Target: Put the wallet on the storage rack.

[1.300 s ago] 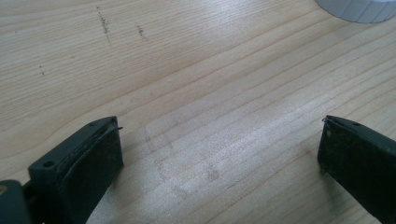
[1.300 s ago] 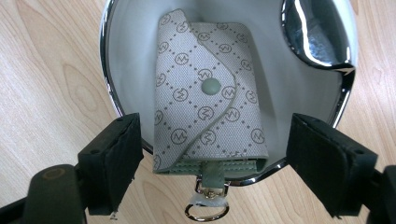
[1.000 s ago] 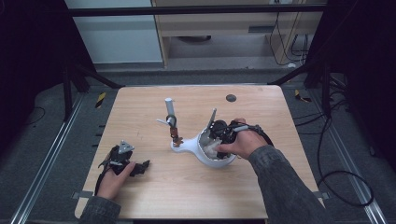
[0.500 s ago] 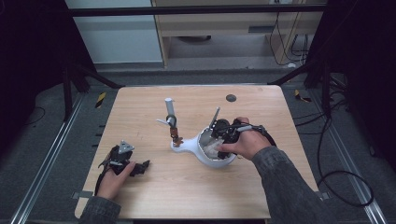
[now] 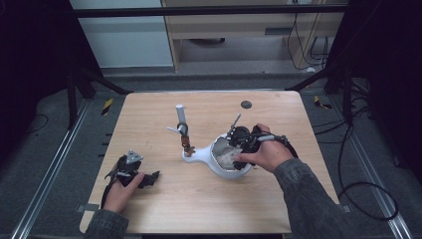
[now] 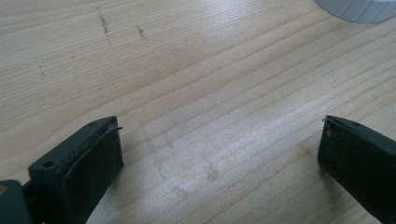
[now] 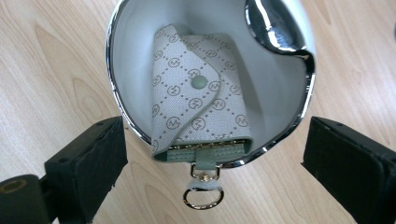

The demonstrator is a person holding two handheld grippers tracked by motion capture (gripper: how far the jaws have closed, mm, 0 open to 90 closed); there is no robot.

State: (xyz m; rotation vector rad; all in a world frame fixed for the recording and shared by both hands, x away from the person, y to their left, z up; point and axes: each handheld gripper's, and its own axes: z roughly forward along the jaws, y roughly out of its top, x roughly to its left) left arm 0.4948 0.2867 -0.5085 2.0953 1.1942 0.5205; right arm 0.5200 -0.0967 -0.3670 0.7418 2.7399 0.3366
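The right claw (image 7: 212, 154) hangs over the near rim of a white bowl-shaped dish with a chromed edge (image 7: 135, 46), its jaws spread wide and gripping nothing; they have just been opening. Between them, but clear of both pads, lies a small cream fabric key pouch with a monogram pattern and a sage-green snap flap (image 7: 198, 100). It rests inside the dish, leaning on the rim directly ahead of the claw, with its green leather tab and gold ring (image 7: 203, 193) hanging over the edge onto the pale wooden surface (image 7: 51, 70), right in the gap between the jaws (the ring sits closest to the claw's base). The left pad stands just beside the dish's outer wall; the right pad is a little farther off.

In the high view the right claw (image 5: 238, 141) is over the dish (image 5: 229, 172), which has a long handle-like extension reaching toward an upright stand (image 5: 182, 124).

The left claw (image 6: 219, 154) rests wide open on bare wood, well apart from the dish, holding nothing; in the high view the left claw (image 5: 137, 172) lies near the surface's front corner.
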